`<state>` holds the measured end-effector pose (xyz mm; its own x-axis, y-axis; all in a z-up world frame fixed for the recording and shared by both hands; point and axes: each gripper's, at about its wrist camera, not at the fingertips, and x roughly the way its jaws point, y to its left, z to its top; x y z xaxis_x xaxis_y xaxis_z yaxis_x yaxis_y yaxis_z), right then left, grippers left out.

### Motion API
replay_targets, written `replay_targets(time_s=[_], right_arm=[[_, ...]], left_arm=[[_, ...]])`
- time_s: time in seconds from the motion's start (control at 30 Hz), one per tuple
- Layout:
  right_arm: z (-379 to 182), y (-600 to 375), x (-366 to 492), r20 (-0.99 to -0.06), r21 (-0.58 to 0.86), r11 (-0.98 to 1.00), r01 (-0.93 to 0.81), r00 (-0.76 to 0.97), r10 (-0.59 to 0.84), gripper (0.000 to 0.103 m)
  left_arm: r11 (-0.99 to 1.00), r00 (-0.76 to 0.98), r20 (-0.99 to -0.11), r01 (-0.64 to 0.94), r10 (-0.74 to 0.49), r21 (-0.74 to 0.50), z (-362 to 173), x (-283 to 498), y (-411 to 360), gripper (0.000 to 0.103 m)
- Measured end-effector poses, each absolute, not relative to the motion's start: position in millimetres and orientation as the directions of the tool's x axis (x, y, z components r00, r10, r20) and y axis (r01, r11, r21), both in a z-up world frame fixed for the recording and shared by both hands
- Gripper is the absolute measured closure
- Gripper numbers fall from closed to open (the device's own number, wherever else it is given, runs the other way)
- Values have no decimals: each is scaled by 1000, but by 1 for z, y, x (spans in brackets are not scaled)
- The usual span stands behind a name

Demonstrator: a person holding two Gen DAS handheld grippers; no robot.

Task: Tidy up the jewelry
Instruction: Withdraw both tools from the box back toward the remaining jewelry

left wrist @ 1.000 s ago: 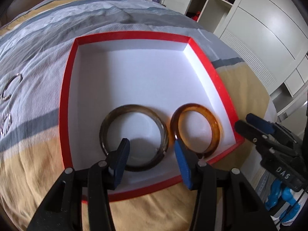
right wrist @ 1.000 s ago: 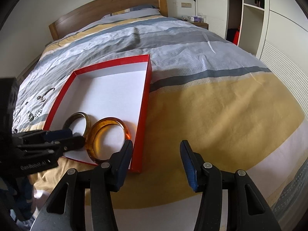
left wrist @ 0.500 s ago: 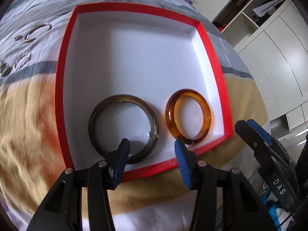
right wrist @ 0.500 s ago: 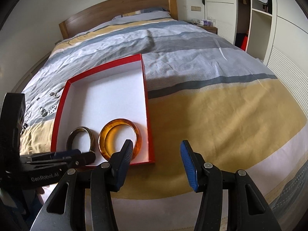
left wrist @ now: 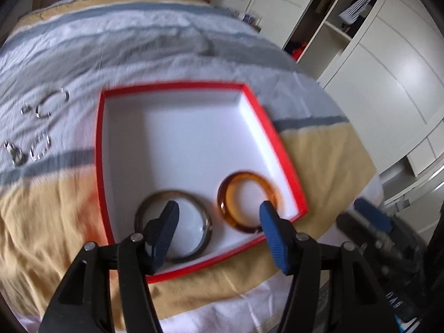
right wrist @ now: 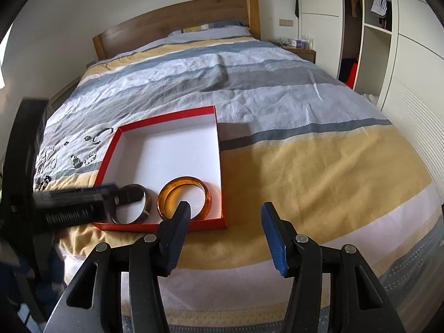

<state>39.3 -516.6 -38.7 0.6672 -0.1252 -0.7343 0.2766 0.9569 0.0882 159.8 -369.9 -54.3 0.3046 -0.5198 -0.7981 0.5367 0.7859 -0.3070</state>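
A red box with a white inside lies on the bed. A dark bangle and an amber bangle lie side by side at its near end. My left gripper is open and empty, above the near edge of the box over the dark bangle; it also shows in the right wrist view. My right gripper is open and empty, near the foot of the bed, right of the box. Several silver jewelry pieces lie on the cover left of the box.
The striped bed cover stretches to a wooden headboard. White wardrobes stand along the right side. The foot edge of the bed is close below both grippers.
Both grippers have pulled back and up from the box, so more of the bed shows. The bangles lie where they were. Both grippers stay open.
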Motion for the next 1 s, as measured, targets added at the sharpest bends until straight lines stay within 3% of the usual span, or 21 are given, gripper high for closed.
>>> replay_targets(time_s=[0.2, 0.5, 0.6, 1.0], right_arm=[[-27, -508, 26, -724, 88, 960, 265, 679, -121, 50], [-9, -459, 8, -702, 112, 969, 218, 708, -78, 49], [-3, -434, -1, -693, 99, 974, 202, 717, -78, 45], [34, -349, -31, -660, -27, 989, 145, 740, -127, 42]], left_arm=[[787, 378, -762, 556, -526, -268, -16, 157, -353, 44], [834, 480, -775, 541, -411, -108, 1, 109, -301, 44], [856, 521, -767, 513, -376, -71, 6, 92, -275, 44], [933, 636, -714, 354, -294, -69, 27, 43, -159, 44]])
